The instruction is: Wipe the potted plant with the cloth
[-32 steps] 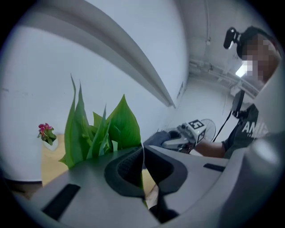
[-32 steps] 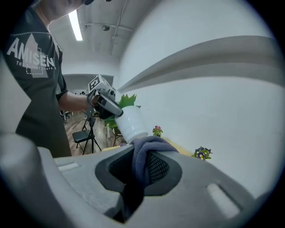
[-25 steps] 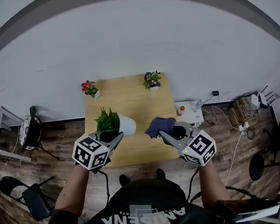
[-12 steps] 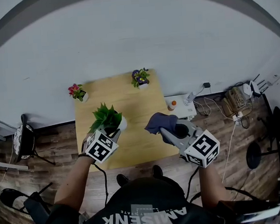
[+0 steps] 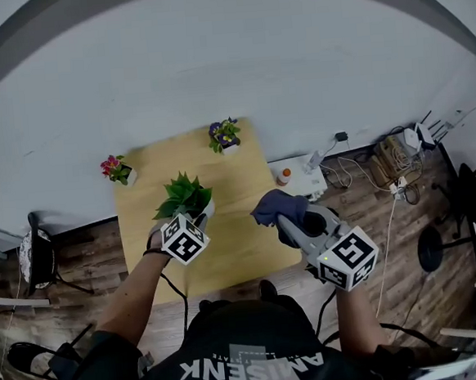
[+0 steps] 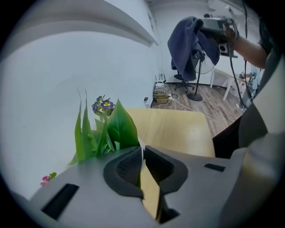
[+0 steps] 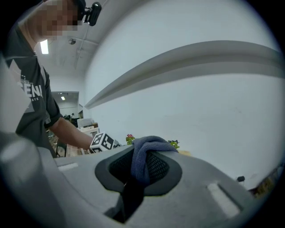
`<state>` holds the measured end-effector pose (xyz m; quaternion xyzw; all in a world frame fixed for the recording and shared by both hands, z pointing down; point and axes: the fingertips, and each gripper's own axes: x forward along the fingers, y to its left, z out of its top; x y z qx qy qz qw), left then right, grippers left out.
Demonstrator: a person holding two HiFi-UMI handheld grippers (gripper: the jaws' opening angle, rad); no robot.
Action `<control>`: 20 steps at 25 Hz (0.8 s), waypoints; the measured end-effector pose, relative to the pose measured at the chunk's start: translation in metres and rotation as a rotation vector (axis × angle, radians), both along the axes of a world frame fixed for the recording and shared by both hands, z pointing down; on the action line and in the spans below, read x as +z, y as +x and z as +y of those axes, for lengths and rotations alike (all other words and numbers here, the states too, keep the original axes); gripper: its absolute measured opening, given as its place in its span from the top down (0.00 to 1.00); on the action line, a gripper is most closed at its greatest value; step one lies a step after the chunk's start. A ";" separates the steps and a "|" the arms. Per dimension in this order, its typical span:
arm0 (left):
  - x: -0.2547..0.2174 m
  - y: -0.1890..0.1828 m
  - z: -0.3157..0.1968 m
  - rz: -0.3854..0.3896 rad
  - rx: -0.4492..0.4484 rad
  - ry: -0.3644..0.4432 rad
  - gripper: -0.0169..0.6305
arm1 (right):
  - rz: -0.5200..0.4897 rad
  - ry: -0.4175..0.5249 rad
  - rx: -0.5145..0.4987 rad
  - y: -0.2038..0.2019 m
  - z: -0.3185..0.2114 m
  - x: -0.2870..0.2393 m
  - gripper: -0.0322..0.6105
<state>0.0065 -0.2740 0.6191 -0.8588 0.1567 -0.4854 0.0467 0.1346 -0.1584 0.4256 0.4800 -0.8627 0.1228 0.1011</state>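
Note:
The potted plant (image 5: 185, 196), green leaves in a white pot, stands upright on the wooden table (image 5: 235, 255) towards its left side. My left gripper (image 5: 193, 220) reaches down to the pot's near rim. In the left gripper view the thin white rim (image 6: 141, 149) sits between the pad tips of the left gripper (image 6: 142, 152), with the leaves (image 6: 118, 129) just beyond. These jaws have just been opening a little and still touch the rim. My right gripper (image 5: 283, 219) hovers over the table's right edge, shut on the dark blue cloth (image 5: 270, 207). That cloth (image 7: 149, 147) drapes over the right gripper's (image 7: 142, 164) pads.
Two small flower pots stand at the table's far edge, red (image 5: 115, 168) and purple (image 5: 224, 134). A white unit with an orange bottle (image 5: 284, 176) sits right of the table. Cables and boxes (image 5: 397, 172) lie on the floor at right, a chair (image 5: 32, 259) at left.
My left gripper has come down with the plant, which went from tilted in the air to upright on the table. The right gripper with the cloth shifted slightly.

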 end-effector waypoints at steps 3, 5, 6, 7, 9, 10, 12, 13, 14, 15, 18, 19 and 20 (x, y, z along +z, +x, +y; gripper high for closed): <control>0.019 0.007 -0.008 -0.042 0.022 0.003 0.94 | -0.011 -0.005 0.058 0.009 0.001 -0.002 0.88; 0.025 0.015 -0.010 -0.053 0.044 -0.004 0.94 | -0.004 -0.008 0.079 0.015 0.003 -0.001 0.88; 0.027 0.019 -0.011 -0.054 0.052 -0.005 0.94 | -0.003 -0.012 0.093 0.018 0.005 0.000 0.88; 0.029 0.022 -0.012 -0.055 0.060 -0.006 0.94 | -0.004 -0.017 0.106 0.020 0.006 0.002 0.88; 0.034 0.027 -0.013 -0.062 0.079 -0.012 0.94 | -0.011 -0.027 0.120 0.021 0.007 0.004 0.88; 0.037 0.028 -0.013 -0.067 0.090 -0.015 0.93 | -0.014 -0.029 0.125 0.021 0.008 0.003 0.88; 0.042 0.030 -0.015 -0.079 0.113 -0.005 0.94 | -0.012 -0.034 0.139 0.022 0.011 0.003 0.88; 0.044 0.030 -0.015 -0.086 0.125 0.007 0.94 | -0.008 -0.037 0.147 0.024 0.014 0.003 0.88; 0.046 0.031 -0.014 -0.094 0.138 0.019 0.94 | -0.005 -0.041 0.156 0.026 0.016 0.004 0.88; 0.048 0.032 -0.013 -0.103 0.152 0.028 0.94 | -0.003 -0.046 0.165 0.028 0.019 0.005 0.88; 0.054 0.034 -0.006 -0.140 0.204 0.048 0.94 | -0.008 -0.056 0.188 0.030 0.027 0.009 0.88; 0.055 0.035 -0.004 -0.153 0.223 0.057 0.94 | -0.009 -0.055 0.191 0.029 0.029 0.009 0.88; 0.056 0.036 -0.003 -0.163 0.240 0.066 0.94 | -0.009 -0.055 0.192 0.028 0.030 0.009 0.88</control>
